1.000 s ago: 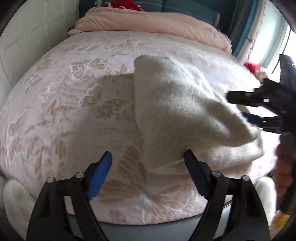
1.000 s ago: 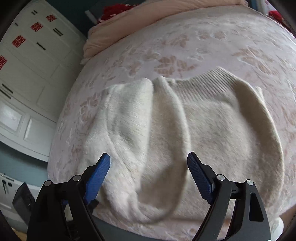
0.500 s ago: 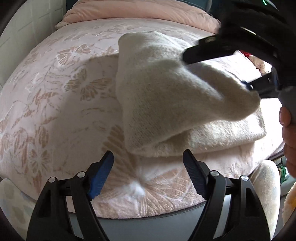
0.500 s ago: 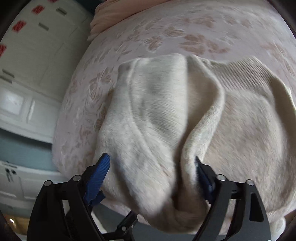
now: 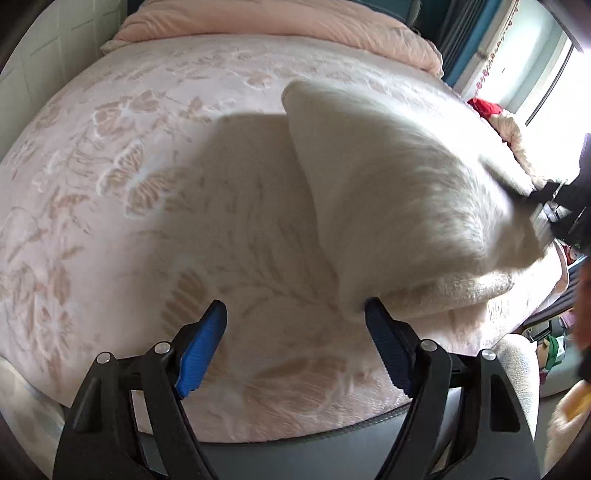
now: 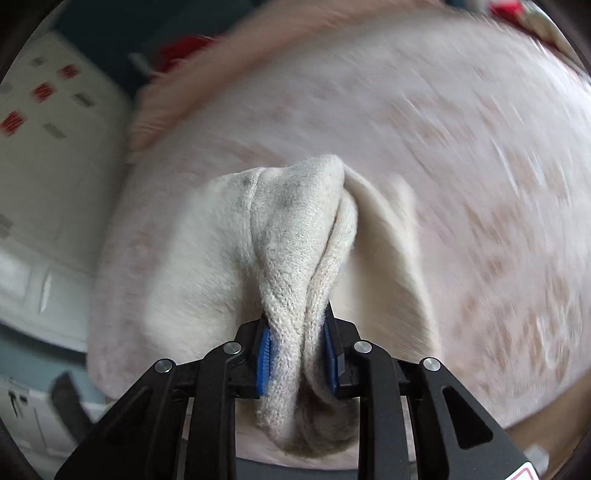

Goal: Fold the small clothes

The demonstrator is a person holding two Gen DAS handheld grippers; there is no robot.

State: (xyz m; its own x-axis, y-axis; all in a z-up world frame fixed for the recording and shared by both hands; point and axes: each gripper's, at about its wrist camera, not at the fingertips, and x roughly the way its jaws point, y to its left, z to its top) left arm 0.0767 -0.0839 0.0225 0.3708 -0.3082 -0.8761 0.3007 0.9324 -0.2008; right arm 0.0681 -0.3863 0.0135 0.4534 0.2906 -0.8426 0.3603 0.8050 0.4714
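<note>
In the left wrist view the left gripper [image 5: 295,341] sits at 6 o'clock with its blue-padded fingers [image 5: 201,347] spread wide and nothing between them. The right-hand pad's tip meets the near lower edge of the cream sweater [image 5: 399,206]; whether it truly touches cannot be told. The other pad hangs over the bare bed cover [image 5: 110,177].

In the right wrist view the right gripper [image 6: 297,354] is clamped tight on a bunched fold of the sweater [image 6: 291,240], its blue fingers [image 6: 264,349] pressed into the knit on both sides, with a wad of cloth spilling down toward 6 o'clock.

The sweater lies on the bed. From the left camera its long axis runs from a far corner at about 12 o'clock down to 3 o'clock, where its lifted top layer rises to the right gripper [image 5: 554,206] at the frame's edge, above a flat lower layer resting on the cover. It is fuzzy, off-white, with a seam running along the pinched fold. It throws a broad shadow toward 9 o'clock.

Beyond, a pink quilt [image 5: 280,26] lies across the bed's far end at 12 o'clock.
</note>
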